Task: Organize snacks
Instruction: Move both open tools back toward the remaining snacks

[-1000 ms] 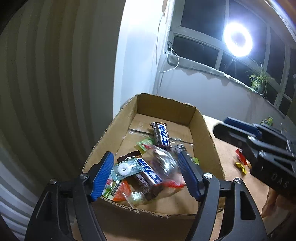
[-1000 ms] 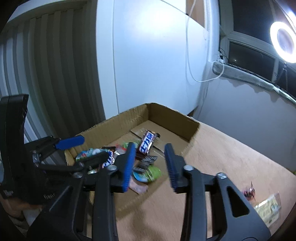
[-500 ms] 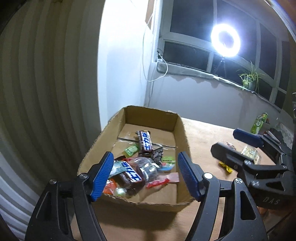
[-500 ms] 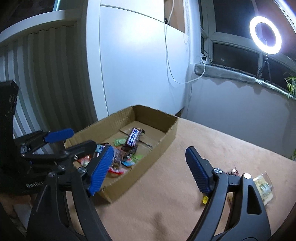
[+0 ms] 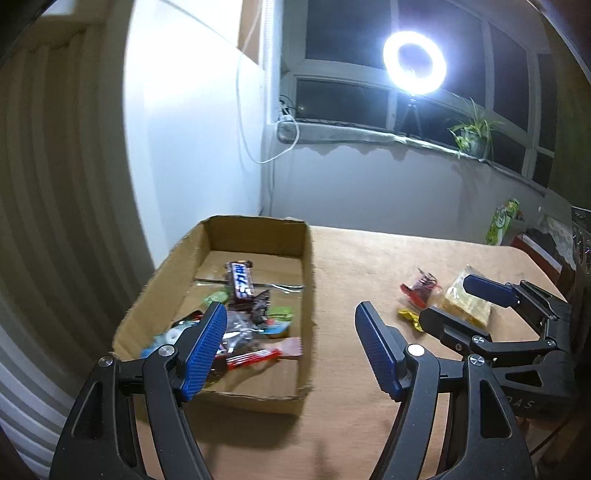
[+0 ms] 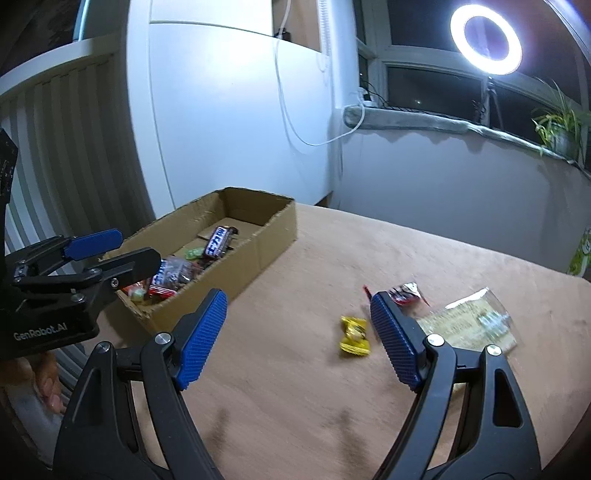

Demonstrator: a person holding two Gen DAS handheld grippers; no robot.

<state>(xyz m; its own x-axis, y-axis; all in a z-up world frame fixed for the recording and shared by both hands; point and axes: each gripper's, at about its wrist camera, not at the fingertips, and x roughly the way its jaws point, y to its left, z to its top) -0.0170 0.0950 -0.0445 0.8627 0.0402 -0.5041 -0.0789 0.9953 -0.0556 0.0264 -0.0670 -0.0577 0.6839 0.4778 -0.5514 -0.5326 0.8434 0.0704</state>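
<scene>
box: cardboard box [image 5: 255, 236] at the desk's [image 6: 295, 387] left end holds most snacks – a chocolate bar [image 5: 240, 283] among them | left out: yellow candy [image 6: 355, 335], red packet [image 6: 406, 292], clear cracker bag [image 6: 469, 325] on the desk, well apart from the box | right hand-held gripper [image 6: 300, 338]: jaws just opened wide, empty, near the candy | left hand-held gripper [image 5: 291, 352]: spread, empty, by the box | progress: mostly done – three to go

One cardboard box [image 6: 236, 258] sits left of centre in the right wrist view, with a heap of wrapped snacks [image 5: 243, 325] inside, too jumbled to count beyond one dark bar with blue lettering [image 5: 241, 282] lying on top. Out on the table [image 6: 303, 387], three loose items: one yellow candy [image 6: 354, 335], one red wrapper [image 6: 405, 293], one clear packet [image 6: 471, 323]. Two grippers, left gripper [image 5: 290, 350] and right gripper [image 6: 297, 339]. One ring light [image 6: 485, 35], upper right. One potted plant [image 6: 559, 129], right edge.
</scene>
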